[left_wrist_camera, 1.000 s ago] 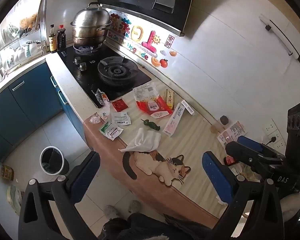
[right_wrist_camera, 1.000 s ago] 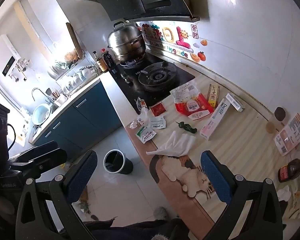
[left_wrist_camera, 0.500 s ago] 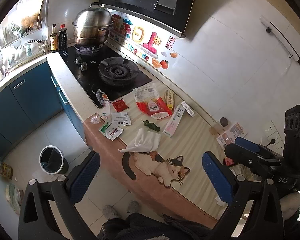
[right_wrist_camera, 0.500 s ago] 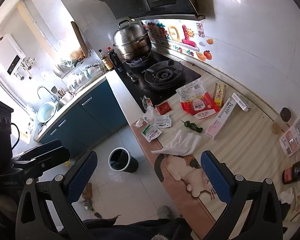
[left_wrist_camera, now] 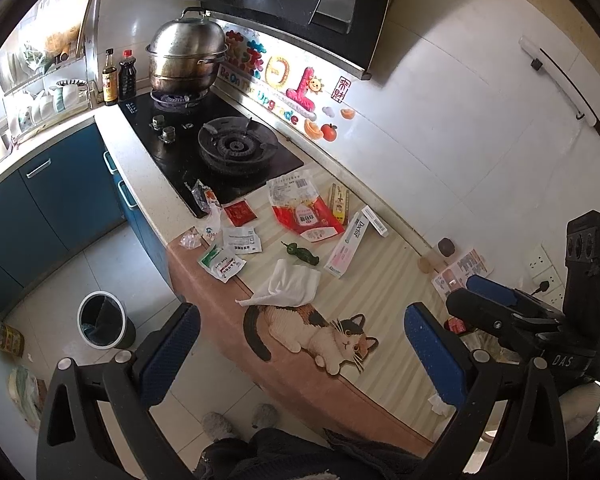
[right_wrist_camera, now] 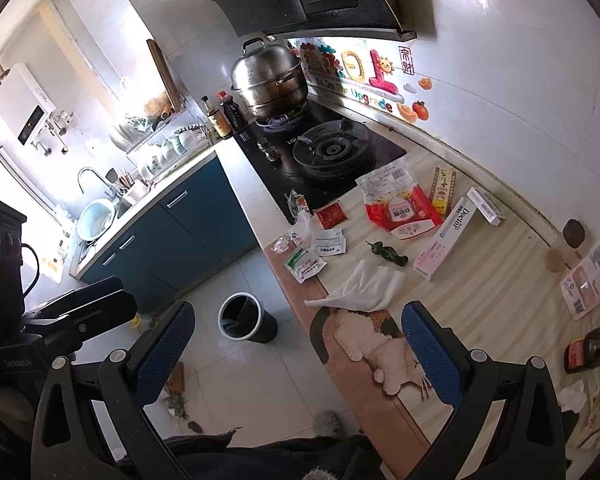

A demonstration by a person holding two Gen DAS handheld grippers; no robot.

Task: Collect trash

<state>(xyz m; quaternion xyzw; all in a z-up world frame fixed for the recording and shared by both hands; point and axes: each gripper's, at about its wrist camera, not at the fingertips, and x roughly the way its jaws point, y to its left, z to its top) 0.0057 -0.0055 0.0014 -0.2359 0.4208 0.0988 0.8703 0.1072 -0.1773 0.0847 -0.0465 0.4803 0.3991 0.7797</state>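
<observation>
Both tools, the left tool [left_wrist_camera: 300, 354] and the right tool [right_wrist_camera: 296, 354], are wide apart and hold nothing. The trash lies on the counter [left_wrist_camera: 380, 292] near the stove [left_wrist_camera: 220, 152]: a white tissue [left_wrist_camera: 290, 284], a red packet [left_wrist_camera: 240, 213] and a green pepper [left_wrist_camera: 302, 253]. The bin [left_wrist_camera: 102, 320] stands on the floor, below the stove side of the counter.

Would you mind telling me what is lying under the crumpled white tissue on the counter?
The white tissue lies on the striped counter mat, its near edge overlapping the cat picture. Whether anything small hides beneath it cannot be seen.
</observation>
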